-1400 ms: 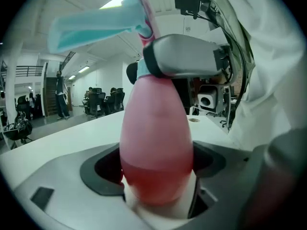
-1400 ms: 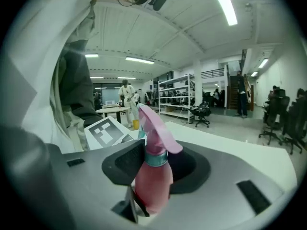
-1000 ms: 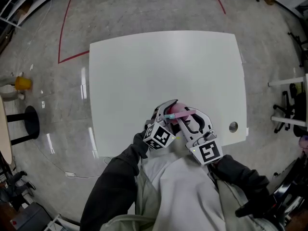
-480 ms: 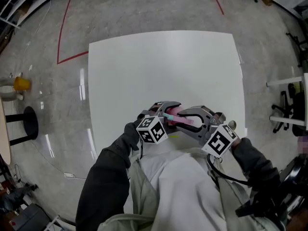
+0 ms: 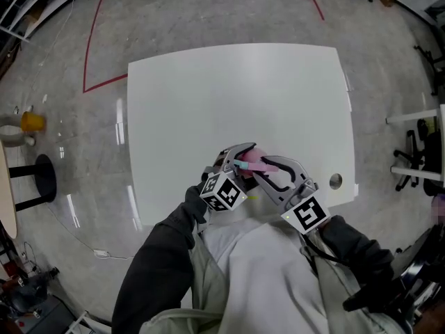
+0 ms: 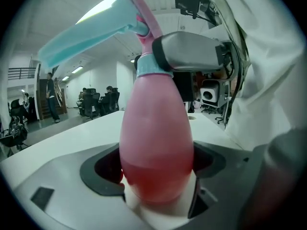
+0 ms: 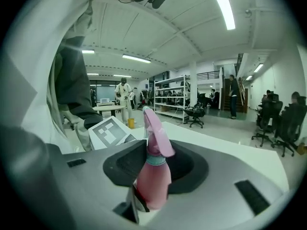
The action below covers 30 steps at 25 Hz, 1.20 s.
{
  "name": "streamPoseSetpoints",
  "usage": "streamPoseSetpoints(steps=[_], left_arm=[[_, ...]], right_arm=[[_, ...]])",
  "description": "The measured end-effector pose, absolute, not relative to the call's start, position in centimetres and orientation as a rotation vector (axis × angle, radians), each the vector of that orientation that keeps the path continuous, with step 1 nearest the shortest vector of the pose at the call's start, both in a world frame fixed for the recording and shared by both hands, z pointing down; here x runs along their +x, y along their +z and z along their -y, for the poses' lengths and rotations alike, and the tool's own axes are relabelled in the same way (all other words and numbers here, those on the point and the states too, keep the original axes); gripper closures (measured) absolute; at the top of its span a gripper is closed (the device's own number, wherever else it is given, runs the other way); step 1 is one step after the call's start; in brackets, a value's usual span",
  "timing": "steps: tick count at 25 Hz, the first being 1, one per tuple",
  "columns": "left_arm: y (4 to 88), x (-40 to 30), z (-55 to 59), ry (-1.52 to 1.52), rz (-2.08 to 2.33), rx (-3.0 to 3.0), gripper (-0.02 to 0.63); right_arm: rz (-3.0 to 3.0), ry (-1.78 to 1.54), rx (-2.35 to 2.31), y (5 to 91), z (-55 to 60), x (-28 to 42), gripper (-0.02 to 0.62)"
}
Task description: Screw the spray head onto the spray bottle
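Pink bottle (image 6: 156,143), half-hidden overhead, clamped by left jaws, right jaws closing around it.

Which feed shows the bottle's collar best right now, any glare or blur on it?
Left gripper view: spray bottle fills the frame, fisheye-bulged and slightly soft, collar near the top. Right gripper view: collar small but clear, ceiling lights bright, none glaring on it. Head view: bottle tiny, streaky reflections on the floor.
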<state>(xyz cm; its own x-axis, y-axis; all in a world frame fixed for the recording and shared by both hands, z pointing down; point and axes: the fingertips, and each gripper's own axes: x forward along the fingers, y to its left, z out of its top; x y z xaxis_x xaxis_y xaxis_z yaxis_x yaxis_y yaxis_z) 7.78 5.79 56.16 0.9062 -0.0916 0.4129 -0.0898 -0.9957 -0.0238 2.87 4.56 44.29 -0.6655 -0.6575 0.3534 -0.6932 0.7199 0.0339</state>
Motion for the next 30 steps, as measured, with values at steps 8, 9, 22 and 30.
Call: streamPoseSetpoints(steps=[8,9,22,30], left_arm=[[57.1,6.8,-6.0,-0.764,-0.106,-2.990,0.181],[57.3,6.0,-5.7,-0.783,-0.130,-2.985,0.181],[48.0,-4.8,-0.1,-0.311,-1.183,-2.932,0.568],[47.0,-3.8,-1.4,-0.271,-1.208,-2.962,0.600]], right_arm=[[2.632,0.113,1.050,43.7,-4.3,3.7,0.480],[2.630,0.121,1.079,43.6,-3.9,4.0,0.480],[2.648,0.180,1.334,44.8,-1.0,5.3,0.454],[2.543,0.137,1.351,46.9,-4.3,6.6,0.434]])
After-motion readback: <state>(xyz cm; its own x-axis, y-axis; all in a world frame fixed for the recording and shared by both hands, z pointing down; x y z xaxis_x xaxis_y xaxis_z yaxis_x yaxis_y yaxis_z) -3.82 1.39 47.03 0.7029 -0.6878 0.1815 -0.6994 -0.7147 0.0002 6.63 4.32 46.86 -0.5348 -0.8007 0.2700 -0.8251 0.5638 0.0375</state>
